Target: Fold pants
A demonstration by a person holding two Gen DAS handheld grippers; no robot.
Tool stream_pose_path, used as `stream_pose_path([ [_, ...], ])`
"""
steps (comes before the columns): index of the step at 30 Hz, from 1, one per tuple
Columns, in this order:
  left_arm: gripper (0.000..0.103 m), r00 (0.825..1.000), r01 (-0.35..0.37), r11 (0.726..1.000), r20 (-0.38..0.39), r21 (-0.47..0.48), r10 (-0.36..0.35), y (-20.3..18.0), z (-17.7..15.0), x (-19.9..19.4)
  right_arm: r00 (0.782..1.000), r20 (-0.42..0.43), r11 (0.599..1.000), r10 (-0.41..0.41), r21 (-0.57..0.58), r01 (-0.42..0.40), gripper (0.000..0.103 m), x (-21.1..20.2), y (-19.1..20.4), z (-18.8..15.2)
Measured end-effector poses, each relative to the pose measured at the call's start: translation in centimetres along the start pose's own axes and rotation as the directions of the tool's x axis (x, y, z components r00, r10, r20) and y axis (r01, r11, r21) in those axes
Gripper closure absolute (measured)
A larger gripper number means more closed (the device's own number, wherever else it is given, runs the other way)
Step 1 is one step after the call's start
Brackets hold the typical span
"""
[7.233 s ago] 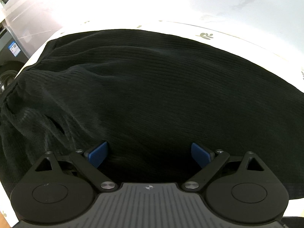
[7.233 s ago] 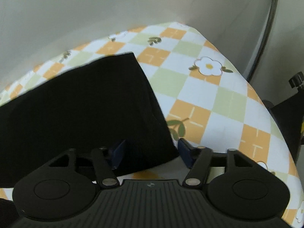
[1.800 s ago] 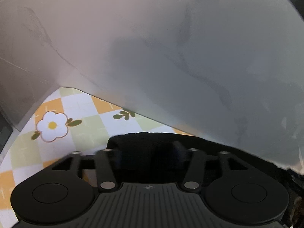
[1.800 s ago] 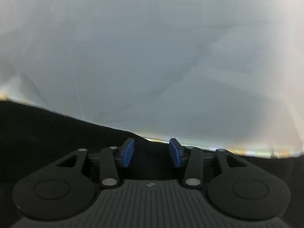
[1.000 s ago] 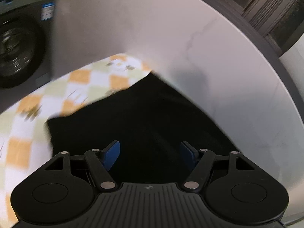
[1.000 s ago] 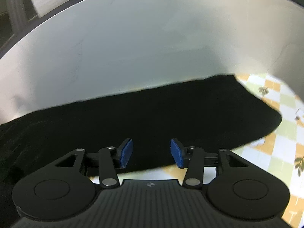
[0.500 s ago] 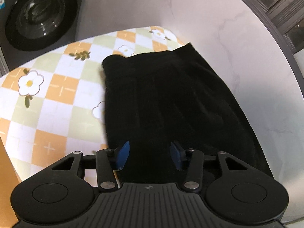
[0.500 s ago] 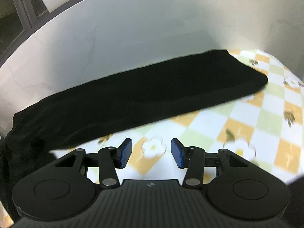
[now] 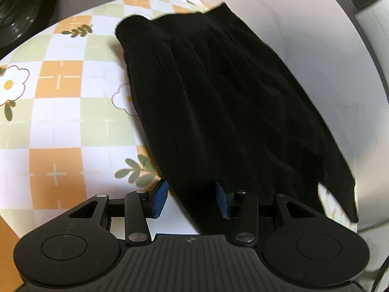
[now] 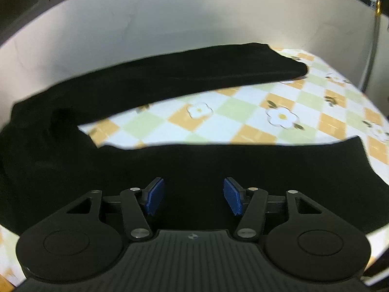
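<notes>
Black ribbed pants [image 9: 218,102] lie on the checked flower tablecloth [image 9: 60,121], running from my left gripper [image 9: 190,199] away toward the far table end. The left gripper is open and hovers over the pants' near left edge, holding nothing. In the right wrist view the pants [image 10: 194,160] show two legs. One runs along the wall and the other lies under my right gripper [image 10: 193,198]. The tablecloth [image 10: 243,121] shows between the legs. The right gripper is open above the near leg, with nothing between its pads.
A white wall [image 9: 316,36] borders the table right behind the pants. A washing machine door [image 9: 14,7] shows beyond the table's far left corner. A metal pole [image 10: 370,48] stands past the table's right end.
Both grippers have let go of the cloth and pulled back. In the last half second the left one came lower and closer to the pants, and the right one moved over the near leg.
</notes>
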State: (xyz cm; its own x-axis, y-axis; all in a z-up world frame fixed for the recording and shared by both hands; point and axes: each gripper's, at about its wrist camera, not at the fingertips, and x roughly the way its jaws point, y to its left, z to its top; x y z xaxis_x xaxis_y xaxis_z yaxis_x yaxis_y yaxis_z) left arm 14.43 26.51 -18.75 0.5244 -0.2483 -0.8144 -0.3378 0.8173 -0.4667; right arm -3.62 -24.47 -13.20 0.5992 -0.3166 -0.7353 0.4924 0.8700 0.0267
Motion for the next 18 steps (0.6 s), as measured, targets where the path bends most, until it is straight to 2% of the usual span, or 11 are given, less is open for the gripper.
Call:
stream_pose_path([
  [2,0.058,1.000,0.004,1.000,0.001,0.024,-0.004,0.0,-0.2,0.0,0.999,0.000,0.999,-0.032,-0.006,0.032,0.037,-0.4,0.6,-1.2],
  [6,0.058,1.000,0.007,0.997,-0.015,0.073,-0.006,-0.2,-0.4,0.4,0.997,-0.013,0.997,-0.080,-0.025,0.079,0.031,0.6,1.2,-2.2],
  [7,0.058,1.000,0.008,0.997,-0.018,0.078,-0.007,-0.3,-0.4,0.5,0.996,-0.004,0.995,-0.093,-0.042,0.093,0.026,0.7,1.5,-2.4],
  [8,0.058,1.000,0.011,0.997,-0.019,0.081,-0.009,-0.2,-0.3,0.6,0.995,-0.003,0.993,-0.098,-0.059,0.098,0.020,0.8,1.9,-2.5],
  [12,0.058,1.000,0.024,0.995,-0.015,0.094,-0.023,-0.2,-0.6,0.6,0.992,-0.011,0.987,-0.123,-0.103,0.122,0.010,1.5,2.9,-2.7],
  [14,0.058,1.000,0.030,0.995,-0.011,0.097,-0.029,-0.1,-0.7,0.6,0.992,-0.014,0.989,-0.122,-0.087,0.120,0.004,1.9,2.9,-2.7],
  [18,0.058,0.999,0.037,0.995,-0.003,0.093,-0.037,0.2,-0.9,0.5,0.993,-0.018,0.991,-0.119,-0.062,0.118,0.000,2.4,2.7,-2.6],
])
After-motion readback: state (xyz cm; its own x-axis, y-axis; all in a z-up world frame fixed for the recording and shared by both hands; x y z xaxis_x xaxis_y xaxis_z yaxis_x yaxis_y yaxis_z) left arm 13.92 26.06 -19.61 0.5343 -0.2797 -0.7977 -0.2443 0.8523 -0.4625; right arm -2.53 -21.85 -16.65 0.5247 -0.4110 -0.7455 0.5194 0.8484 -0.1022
